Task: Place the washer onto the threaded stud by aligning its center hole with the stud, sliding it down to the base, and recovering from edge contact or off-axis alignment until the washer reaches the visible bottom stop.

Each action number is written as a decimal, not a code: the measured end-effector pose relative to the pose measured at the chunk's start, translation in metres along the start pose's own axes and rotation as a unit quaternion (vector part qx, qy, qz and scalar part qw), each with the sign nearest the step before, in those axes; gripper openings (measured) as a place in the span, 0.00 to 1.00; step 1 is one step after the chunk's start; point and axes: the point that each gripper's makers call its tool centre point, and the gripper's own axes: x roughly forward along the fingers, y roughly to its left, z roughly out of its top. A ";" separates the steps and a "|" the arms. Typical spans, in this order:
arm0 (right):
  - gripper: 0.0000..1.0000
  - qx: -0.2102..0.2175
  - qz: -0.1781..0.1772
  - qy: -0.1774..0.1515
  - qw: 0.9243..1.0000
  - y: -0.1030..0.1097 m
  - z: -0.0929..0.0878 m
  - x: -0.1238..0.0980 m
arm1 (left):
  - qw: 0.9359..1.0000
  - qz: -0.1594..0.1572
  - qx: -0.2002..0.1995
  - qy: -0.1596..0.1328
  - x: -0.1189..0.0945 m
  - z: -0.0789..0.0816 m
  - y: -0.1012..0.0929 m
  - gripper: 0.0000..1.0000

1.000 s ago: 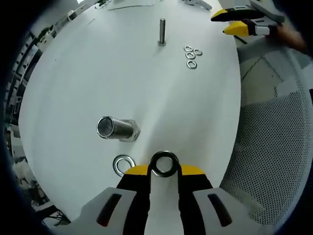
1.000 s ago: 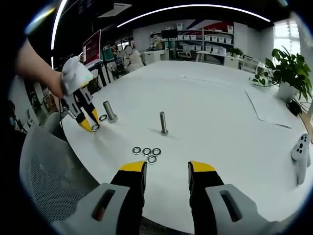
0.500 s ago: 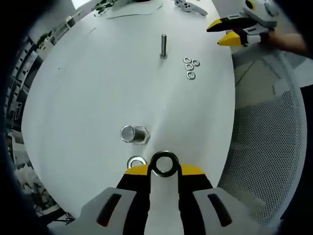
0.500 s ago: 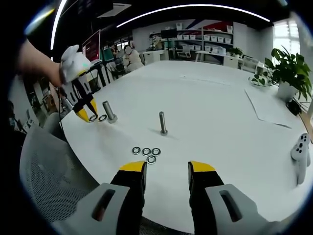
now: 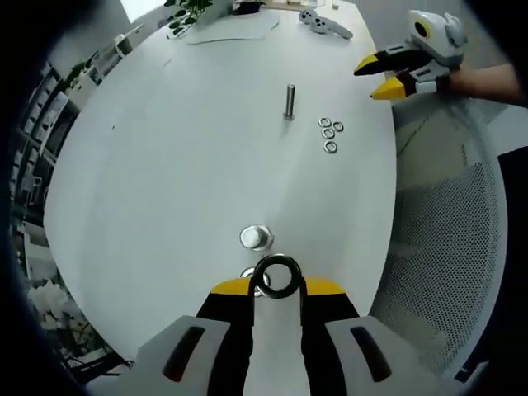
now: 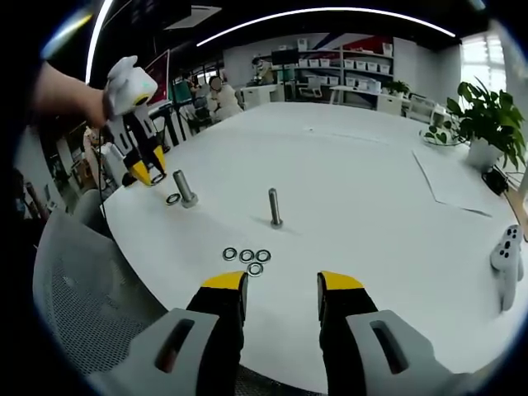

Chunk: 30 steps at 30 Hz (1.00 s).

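White round table [image 6: 363, 173] carries two upright studs [image 6: 275, 208] [image 6: 183, 187], five washers [image 6: 247, 256] (one beside the thick stud), paper [image 6: 450, 183], controller [image 6: 505, 256].

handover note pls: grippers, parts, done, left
Left gripper: shut on a washer, held in the air beside the near stud.
Right gripper: open, empty, hovering near the table edge.
One washer on the table lies at the near stud's base. Four spare washers lie by the far stud.
Done: washer picked up.
Left: center the hole over the near stud, slide it down to the base.

Left tool [image 6: 148, 175], washer [image 5: 277, 277] clamped, now raised from table level to above the stud [image 6: 183, 187].
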 end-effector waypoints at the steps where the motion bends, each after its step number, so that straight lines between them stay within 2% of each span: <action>1: 0.36 0.000 0.000 0.000 1.000 0.000 0.000 0.000 | 1.000 0.001 0.001 -0.001 -0.001 0.001 0.001 0.18; 11: 0.36 0.001 -0.001 -0.001 1.000 0.000 0.001 -0.001 | 1.000 0.008 0.003 -0.007 -0.006 0.016 0.014 0.18; 17: 0.36 0.003 -0.002 -0.002 1.000 0.000 0.001 0.000 | 1.000 0.010 0.011 -0.002 -0.001 0.021 0.018 0.18; 24: 0.36 0.003 -0.002 -0.002 1.000 -0.001 0.001 0.000 | 1.000 0.009 0.014 0.005 0.005 0.025 0.023 0.18; 30: 0.36 0.003 -0.002 -0.002 1.000 -0.001 0.002 0.000 | 1.000 0.006 0.024 0.011 0.008 0.026 0.021 0.18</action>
